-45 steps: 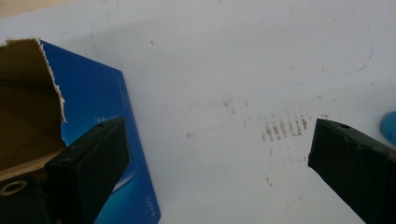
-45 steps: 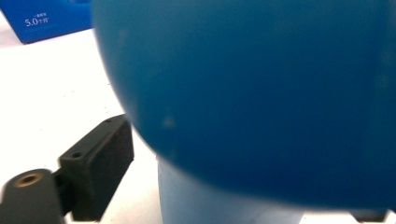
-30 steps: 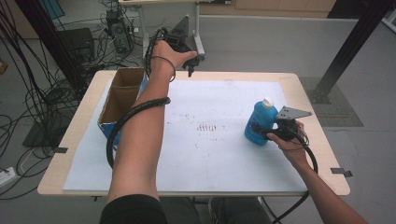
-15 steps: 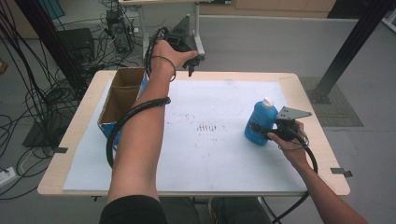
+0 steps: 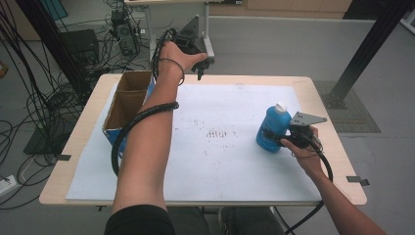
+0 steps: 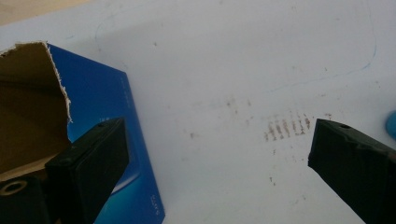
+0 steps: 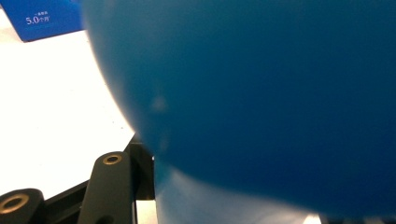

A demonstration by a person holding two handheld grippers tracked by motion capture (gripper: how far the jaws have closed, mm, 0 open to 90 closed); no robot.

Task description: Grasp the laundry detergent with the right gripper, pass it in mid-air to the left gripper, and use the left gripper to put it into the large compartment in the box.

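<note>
Centre of the white paper-covered table (image 5: 220, 161) lies bare w/ wide passage. Open blue cardboard box (image 5: 128, 100) blocks the left edge; upright blue plastic bottle (image 5: 273, 128) stands at right, room betw. them.

Blue white-capped bottle (image 5: 272, 128) stands upright, seemingly touching the mat.

Left forearm (image 5: 147, 142) bare, thick black ribbed cable (image 5: 128, 128) looped around it, thin dark band (image 5: 172, 71) circling wrist. Dark short sleeve (image 5: 139, 220) at upper arm. Left gripper (image 5: 193, 46): black body, grey three-cornered plate (image 5: 193, 25) on top. In left gripper view, two blocky matte black jaws, small hole near each tip, brass-ringed screw (image 6: 12, 187) at base. Right gripper (image 5: 274, 137): black, grey plate (image 5: 306, 119) with small holes, black cable (image 5: 323, 161) trailing. Right gripper view: glossy black link, brass-ringed screws (image 7: 112, 159).
</note>
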